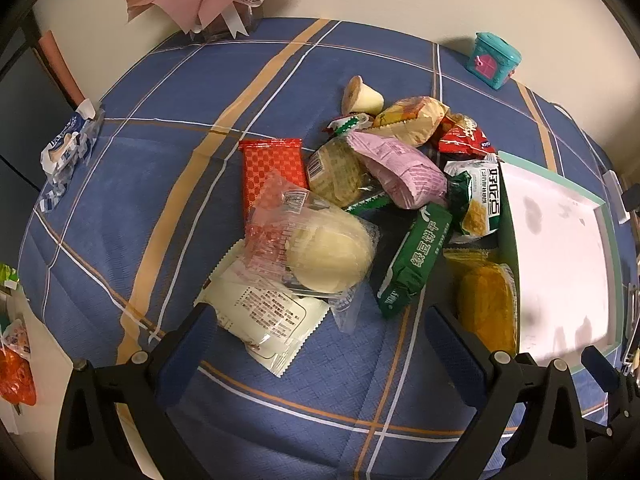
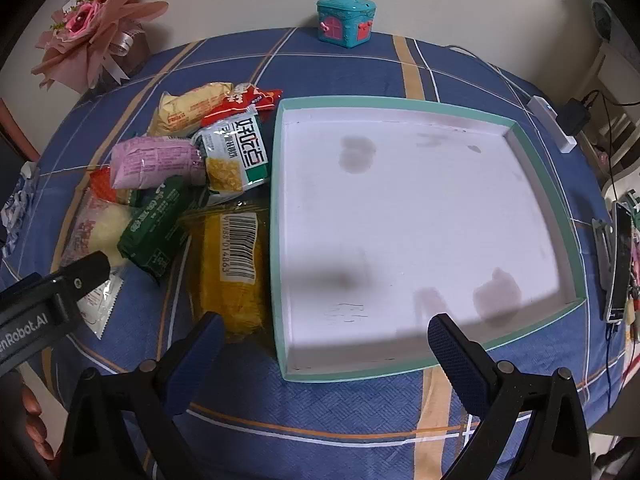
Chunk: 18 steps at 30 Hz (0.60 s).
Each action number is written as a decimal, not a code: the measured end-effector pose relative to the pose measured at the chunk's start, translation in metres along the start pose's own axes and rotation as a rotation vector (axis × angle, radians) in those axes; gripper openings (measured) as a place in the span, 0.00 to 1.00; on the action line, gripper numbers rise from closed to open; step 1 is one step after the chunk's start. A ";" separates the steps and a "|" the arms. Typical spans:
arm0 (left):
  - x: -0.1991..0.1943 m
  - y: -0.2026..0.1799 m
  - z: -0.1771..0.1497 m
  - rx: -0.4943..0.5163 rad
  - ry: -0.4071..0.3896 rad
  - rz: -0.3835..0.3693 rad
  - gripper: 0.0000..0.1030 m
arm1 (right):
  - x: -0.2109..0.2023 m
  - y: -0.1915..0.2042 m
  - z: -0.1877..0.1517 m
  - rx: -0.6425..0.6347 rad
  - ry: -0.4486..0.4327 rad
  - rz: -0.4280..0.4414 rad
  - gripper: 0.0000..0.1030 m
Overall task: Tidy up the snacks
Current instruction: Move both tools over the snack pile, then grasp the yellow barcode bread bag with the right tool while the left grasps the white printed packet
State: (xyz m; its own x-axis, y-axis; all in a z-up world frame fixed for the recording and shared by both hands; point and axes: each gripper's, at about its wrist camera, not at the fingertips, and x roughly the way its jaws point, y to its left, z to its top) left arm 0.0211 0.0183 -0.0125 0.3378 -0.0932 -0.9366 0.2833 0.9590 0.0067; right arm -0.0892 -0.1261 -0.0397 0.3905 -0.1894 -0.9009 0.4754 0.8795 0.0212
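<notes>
A pile of wrapped snacks lies on the blue plaid tablecloth (image 1: 160,208). It includes a clear-wrapped pale bun (image 1: 328,256), a white packet (image 1: 264,316), a red packet (image 1: 272,172), a green biscuit pack (image 1: 416,260), a pink pack (image 1: 400,168) and a yellow cake pack (image 1: 488,308). A shallow teal box with a white inside (image 2: 420,208) stands right of the pile and holds nothing. My left gripper (image 1: 320,332) is open, low over the cloth just before the white packet. My right gripper (image 2: 328,340) is open over the box's near edge, with the yellow cake pack (image 2: 234,264) beside its left finger.
A pink paper bouquet (image 2: 88,28) and a small teal toy chest (image 2: 346,20) stand at the table's far edge. A blue-white packet (image 1: 68,152) lies at the left edge. A white power strip (image 2: 554,124) and a phone on a stand (image 2: 618,256) sit at the right.
</notes>
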 end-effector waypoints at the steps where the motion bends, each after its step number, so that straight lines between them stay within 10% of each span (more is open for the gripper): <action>1: 0.000 0.000 0.000 -0.001 0.000 0.000 1.00 | 0.000 0.000 0.000 0.000 -0.002 0.001 1.00; 18: -0.003 0.055 0.010 -0.174 -0.023 -0.047 1.00 | -0.012 0.021 0.010 -0.004 -0.031 0.135 0.83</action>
State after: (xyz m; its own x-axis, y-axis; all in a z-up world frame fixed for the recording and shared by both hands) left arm 0.0446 0.0682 -0.0056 0.3491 -0.1429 -0.9262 0.1407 0.9851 -0.0989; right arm -0.0762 -0.1092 -0.0240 0.4751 -0.0829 -0.8760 0.4138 0.8997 0.1393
